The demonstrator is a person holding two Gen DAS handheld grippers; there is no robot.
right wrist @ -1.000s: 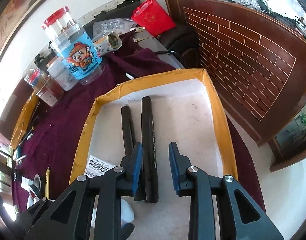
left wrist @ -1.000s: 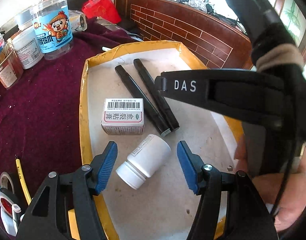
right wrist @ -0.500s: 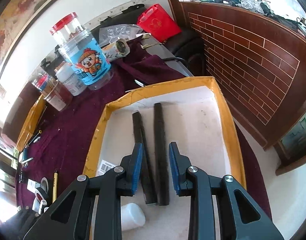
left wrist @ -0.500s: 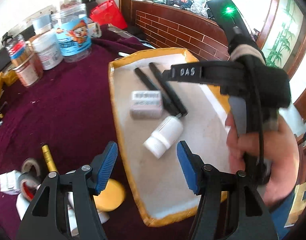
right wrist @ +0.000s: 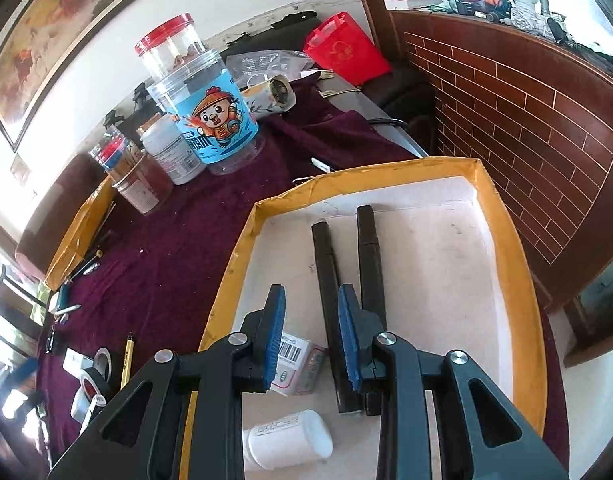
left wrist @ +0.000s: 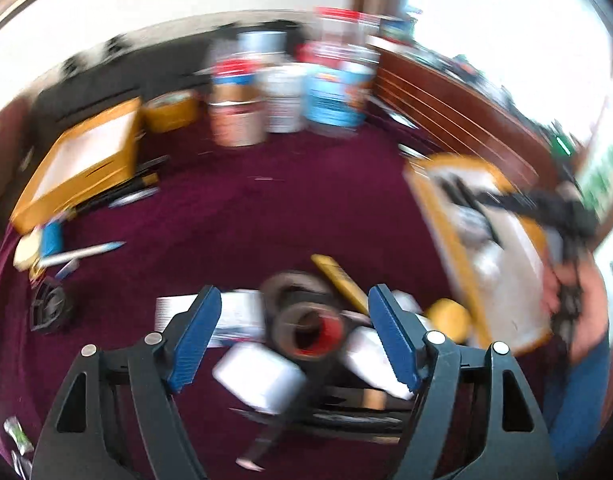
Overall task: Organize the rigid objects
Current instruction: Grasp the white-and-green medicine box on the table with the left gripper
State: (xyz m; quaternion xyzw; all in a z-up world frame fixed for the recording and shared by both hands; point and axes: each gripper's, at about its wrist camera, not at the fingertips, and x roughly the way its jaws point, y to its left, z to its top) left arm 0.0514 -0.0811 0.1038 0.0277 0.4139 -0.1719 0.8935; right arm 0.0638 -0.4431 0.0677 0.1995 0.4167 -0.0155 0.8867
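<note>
Left hand-held gripper [left wrist: 294,336], jaws opening and empty, hovers over blurred tape rolls [left wrist: 302,320] near the tabletop's front edge; a hasty grab could scatter them. Right hand-held gripper [right wrist: 312,334], narrowly parted, holds nothing over the tray [right wrist: 502,216].

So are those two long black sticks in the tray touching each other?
Apart at their far ends: the right wrist view shows pale tray floor between the left stick and right stick; nearer, the gripper hides them.

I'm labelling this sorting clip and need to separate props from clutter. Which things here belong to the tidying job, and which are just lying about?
Part of the job:
- yellow-edged tray
- two black sticks
- white bottle
- small barcoded box
- tape rolls, below the opening left hand-held gripper

Lying about:
- cartoon jar
- red-lidded jar
- red bag
- framed picture
</note>
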